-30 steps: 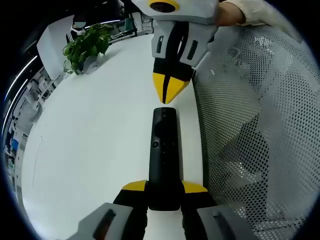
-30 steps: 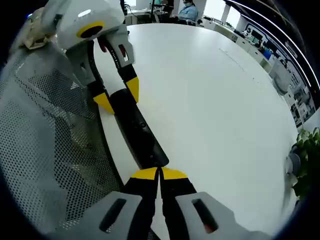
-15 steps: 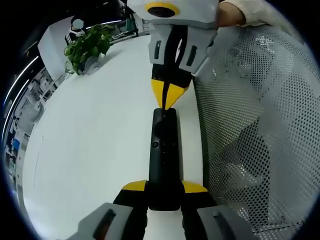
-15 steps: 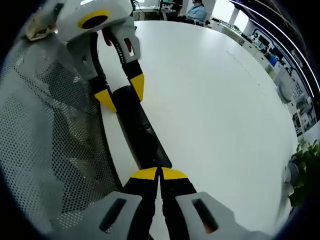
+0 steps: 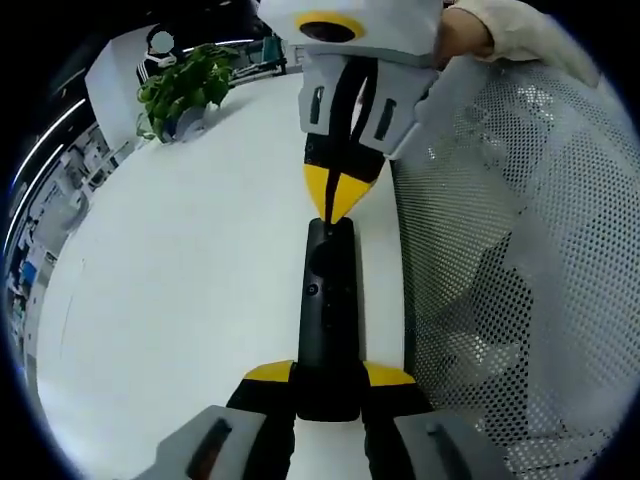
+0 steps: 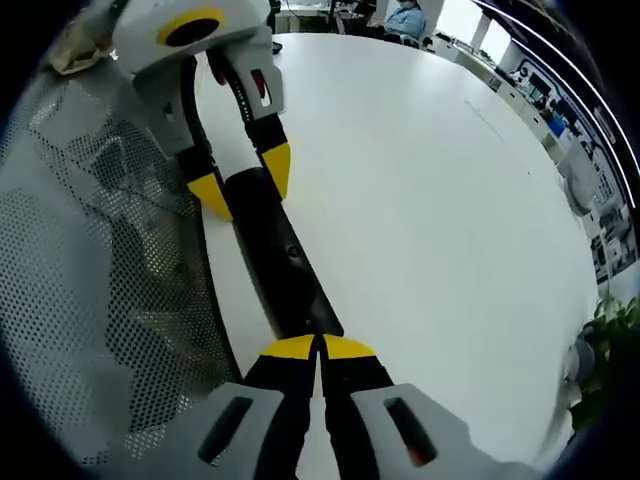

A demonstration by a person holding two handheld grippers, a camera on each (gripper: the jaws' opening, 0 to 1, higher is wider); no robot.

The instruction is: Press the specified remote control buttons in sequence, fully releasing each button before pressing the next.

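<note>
1. The remote control (image 5: pixel 328 320) is a long black bar lying on the white bench (image 5: pixel 180 280), close to the bench edge and roughly parallel to it. In the right gripper view the remote control (image 6: pixel 280 265) runs diagonally from the lower centre up toward the upper left.

2. The left gripper (image 5: pixel 328 385) has its yellow-tipped fingers (image 5: pixel 268 373) set against both long sides of the remote's near end, clamping it. In the right gripper view the left gripper (image 6: pixel 240 180) comes in from the upper left, its yellow tips straddling the remote's far end.

3. The right gripper (image 6: pixel 320 348) has its fingers pressed together into a single point, with no gap visible between the yellow tips. That point sits on or just above the end of the remote nearest it; actual contact cannot be confirmed from this angle.

4. In the left gripper view the right gripper (image 5: pixel 338 195) enters from the top, its joined yellow tips meeting the remote's far end.

5. A small round button (image 5: pixel 312 291) shows on the remote's upper face.

6. A grey mesh chair back (image 5: pixel 520 260) stands just beside the bench edge, and a person's hand (image 5: pixel 470 30) holds the right gripper above it.

7. A potted plant (image 5: pixel 185 90) stands at the far side of the bench, well apart from the remote.
</note>
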